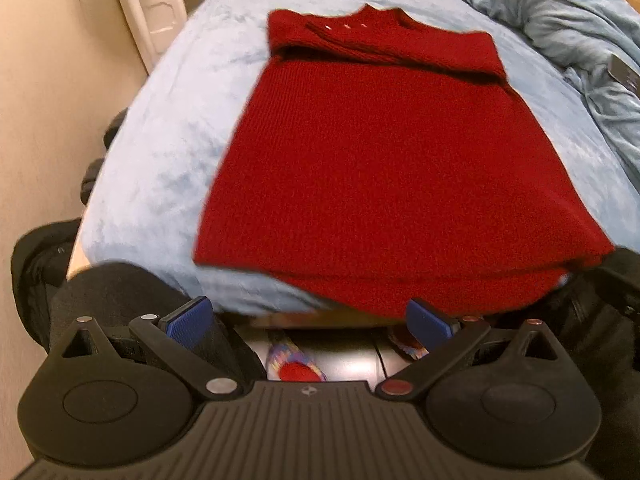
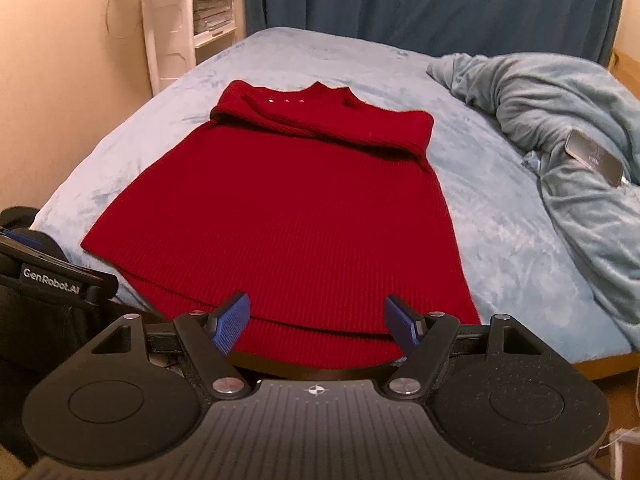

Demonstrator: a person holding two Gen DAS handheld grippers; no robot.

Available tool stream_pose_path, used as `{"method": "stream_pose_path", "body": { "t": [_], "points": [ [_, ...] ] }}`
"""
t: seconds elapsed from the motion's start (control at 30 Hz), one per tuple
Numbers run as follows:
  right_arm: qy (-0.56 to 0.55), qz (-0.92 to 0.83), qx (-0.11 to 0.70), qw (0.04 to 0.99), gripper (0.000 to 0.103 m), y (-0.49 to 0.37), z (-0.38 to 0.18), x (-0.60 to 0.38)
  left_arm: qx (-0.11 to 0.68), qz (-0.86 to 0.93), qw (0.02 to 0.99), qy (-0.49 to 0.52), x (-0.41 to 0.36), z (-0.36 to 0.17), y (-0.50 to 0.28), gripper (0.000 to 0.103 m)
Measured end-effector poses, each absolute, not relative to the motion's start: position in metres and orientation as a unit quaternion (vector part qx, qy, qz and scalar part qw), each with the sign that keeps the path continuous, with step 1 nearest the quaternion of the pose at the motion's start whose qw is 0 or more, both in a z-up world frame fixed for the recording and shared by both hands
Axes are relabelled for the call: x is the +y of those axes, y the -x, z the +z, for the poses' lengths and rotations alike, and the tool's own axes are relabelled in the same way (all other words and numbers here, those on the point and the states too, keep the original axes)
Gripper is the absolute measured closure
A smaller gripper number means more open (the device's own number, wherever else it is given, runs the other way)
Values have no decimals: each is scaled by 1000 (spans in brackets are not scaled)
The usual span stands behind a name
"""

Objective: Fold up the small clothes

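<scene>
A red knit sweater (image 1: 384,152) lies flat on the light blue bed (image 1: 168,128), collar at the far end, both sleeves folded across the chest, hem hanging slightly over the near edge. It also shows in the right wrist view (image 2: 288,208). My left gripper (image 1: 310,322) is open and empty, just short of the hem's left part. My right gripper (image 2: 318,326) is open and empty, its blue pads (image 2: 232,322) just above the hem's middle. The left gripper's body (image 2: 52,284) shows at the left of the right wrist view.
A crumpled blue-grey blanket (image 2: 560,128) lies at the bed's right side with a phone (image 2: 594,156) on it. A white fan stand (image 2: 164,20) and shelves stand by the wall at the far left. Dark blue curtains (image 2: 400,0) hang behind the bed.
</scene>
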State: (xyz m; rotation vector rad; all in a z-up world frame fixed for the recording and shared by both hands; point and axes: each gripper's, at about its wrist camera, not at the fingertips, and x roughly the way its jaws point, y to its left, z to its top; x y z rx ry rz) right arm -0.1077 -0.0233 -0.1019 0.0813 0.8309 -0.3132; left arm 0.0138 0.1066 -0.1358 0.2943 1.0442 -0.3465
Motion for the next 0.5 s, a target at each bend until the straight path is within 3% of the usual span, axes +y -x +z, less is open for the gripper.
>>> {"method": "stream_pose_path", "body": {
  "t": [0.23, 0.5],
  "points": [
    [-139, -192, 389, 890, 22, 93, -122, -105, 436, -155, 876, -134, 125, -140, -92, 0],
    [-262, -241, 440, 824, 21, 60, -192, -246, 527, -137, 834, -95, 140, -211, -193, 0]
  ]
}}
